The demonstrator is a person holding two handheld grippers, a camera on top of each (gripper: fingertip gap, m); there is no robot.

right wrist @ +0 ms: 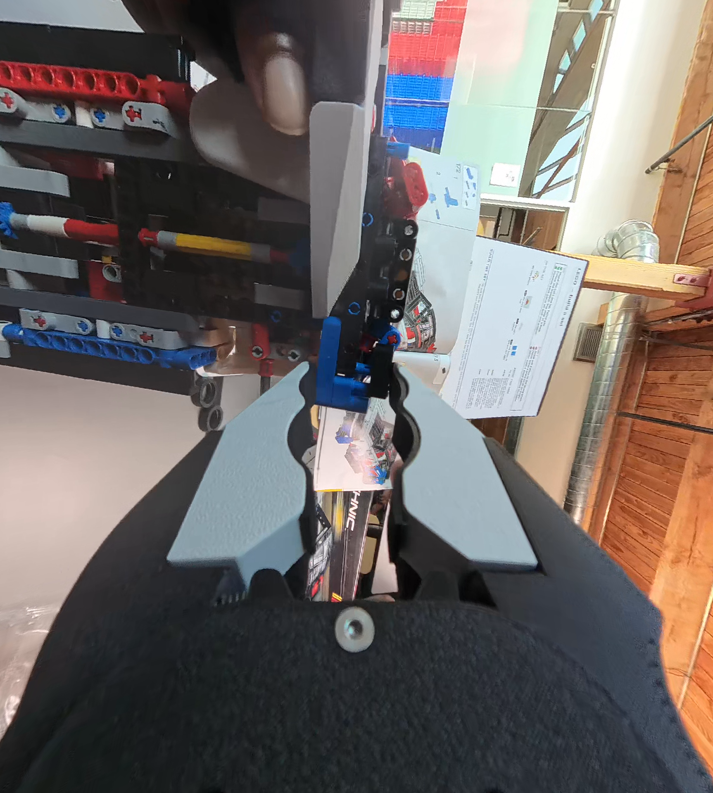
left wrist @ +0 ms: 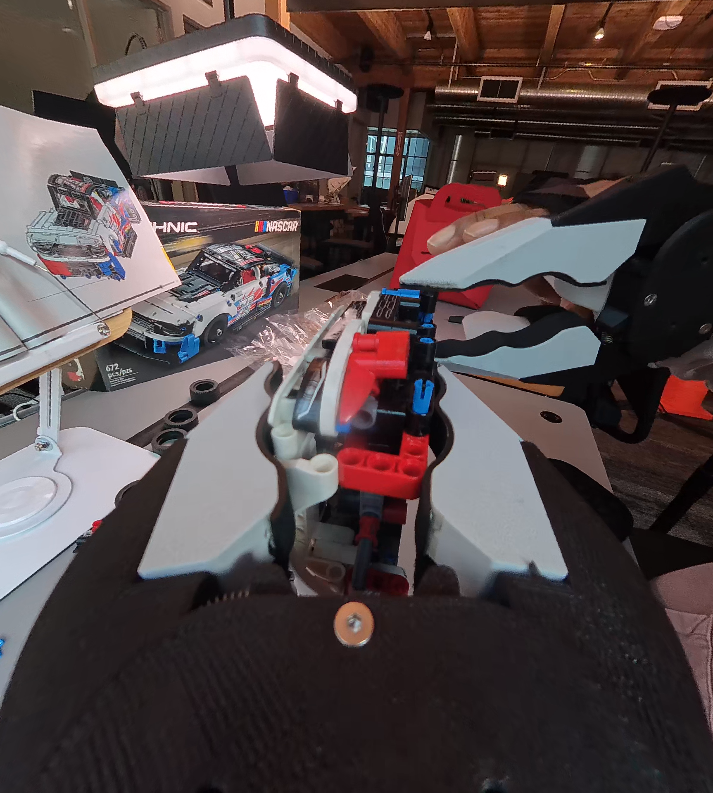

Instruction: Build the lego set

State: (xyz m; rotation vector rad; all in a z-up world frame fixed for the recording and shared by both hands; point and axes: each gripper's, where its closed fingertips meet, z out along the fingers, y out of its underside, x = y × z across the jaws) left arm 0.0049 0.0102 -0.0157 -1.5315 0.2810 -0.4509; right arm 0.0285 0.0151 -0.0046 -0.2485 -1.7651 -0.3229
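With the car [left wrist: 359, 412] clamped on edge in the left tongs [left wrist: 357, 433] above the tabletop [left wrist: 101, 412], the blue piece [right wrist: 339, 369] pinched in the right tongs [right wrist: 350, 386] is best pressed squarely onto its corner, the car being held rigid.

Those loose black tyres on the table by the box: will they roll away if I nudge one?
Probably not. The tyres lie flat on their sides on the table, so a nudge should slide them. They look rubbery, likely grippy and light. Tipped onto edge, one would roll.
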